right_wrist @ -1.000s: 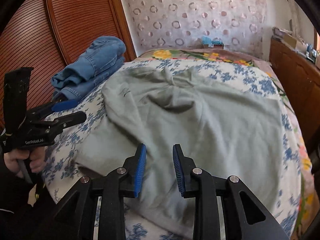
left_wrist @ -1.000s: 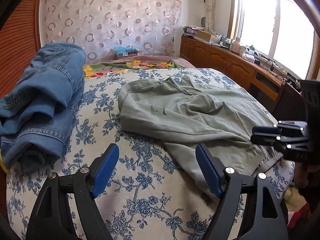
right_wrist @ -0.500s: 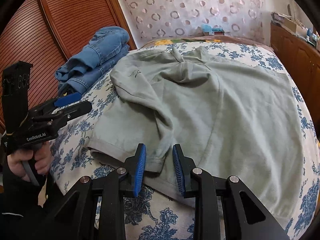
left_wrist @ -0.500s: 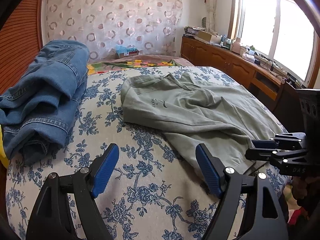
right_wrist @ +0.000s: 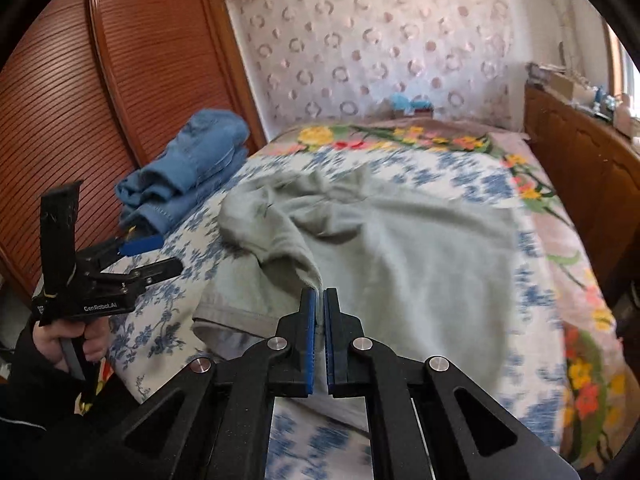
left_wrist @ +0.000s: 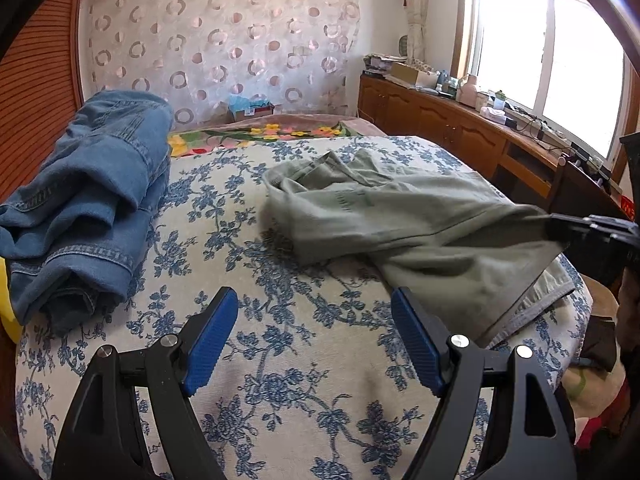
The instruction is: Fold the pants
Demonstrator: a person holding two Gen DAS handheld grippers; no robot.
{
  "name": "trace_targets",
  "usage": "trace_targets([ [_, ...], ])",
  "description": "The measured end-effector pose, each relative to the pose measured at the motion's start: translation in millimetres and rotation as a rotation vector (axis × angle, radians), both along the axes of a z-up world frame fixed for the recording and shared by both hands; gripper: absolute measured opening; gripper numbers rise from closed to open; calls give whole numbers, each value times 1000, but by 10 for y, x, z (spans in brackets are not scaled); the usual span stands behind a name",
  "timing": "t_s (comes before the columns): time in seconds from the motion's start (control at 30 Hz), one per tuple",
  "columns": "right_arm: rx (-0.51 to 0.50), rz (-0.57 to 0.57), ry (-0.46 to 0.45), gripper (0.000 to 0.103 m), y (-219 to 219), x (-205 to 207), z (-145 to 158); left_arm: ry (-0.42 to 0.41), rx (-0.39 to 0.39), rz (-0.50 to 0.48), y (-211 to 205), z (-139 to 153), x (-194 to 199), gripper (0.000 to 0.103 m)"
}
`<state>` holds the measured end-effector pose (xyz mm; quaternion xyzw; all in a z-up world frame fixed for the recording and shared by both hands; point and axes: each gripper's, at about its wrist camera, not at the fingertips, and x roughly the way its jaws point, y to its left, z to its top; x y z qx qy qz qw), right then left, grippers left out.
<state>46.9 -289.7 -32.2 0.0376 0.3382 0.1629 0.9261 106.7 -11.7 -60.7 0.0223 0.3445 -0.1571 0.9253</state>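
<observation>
Pants (right_wrist: 400, 264) lie rumpled on bed (left_wrist: 280, 340). Right hand-held gripper (right_wrist: 320, 300) clenched on a fabric edge near the hem; left hand-held gripper (left_wrist: 314, 320) released, hovering empty. Best pinch the other corner, pull taut, then fold evenly.

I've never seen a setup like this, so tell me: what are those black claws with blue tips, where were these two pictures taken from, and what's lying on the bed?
No robot here: a person holds a hand-squeezed two-finger clamp in each hand, with a wide-angle camera on each looking along its fingers. One picture comes from the left gripper, whose jaws stand open over the blue-flowered bedspread, holding nothing. The other comes from the right gripper, which is shut on a fold of the grey-green pants near their near edge and lifting it. A pile of blue denim sits at the bed's left side. In the right view you can see the person's hand holding the left clamp.
</observation>
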Motion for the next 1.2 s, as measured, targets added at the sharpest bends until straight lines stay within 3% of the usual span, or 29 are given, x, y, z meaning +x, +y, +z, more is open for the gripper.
trace_targets([
  [0.27,-8,-154,55,4,-585,-334,-163,-6,10,-33,-126,45,-4,80],
  [0.47,-29,-165,121,4,-565,-311,-348,3,16,-45,-189,37,40,80],
  [0.63,-55,-185,96,10,-601,-240,-280,3,30,-57,-266,40,80,80],
  [1.07,-86,1,-3,32,25,207,-143,2,46,-45,-262,37,224,80],
  [1.13,-86,21,-3,44,151,315,-173,4,48,-37,-233,33,259,80],
  [1.2,-103,41,1,46,290,439,-212,6,53,-31,-209,25,280,80],
])
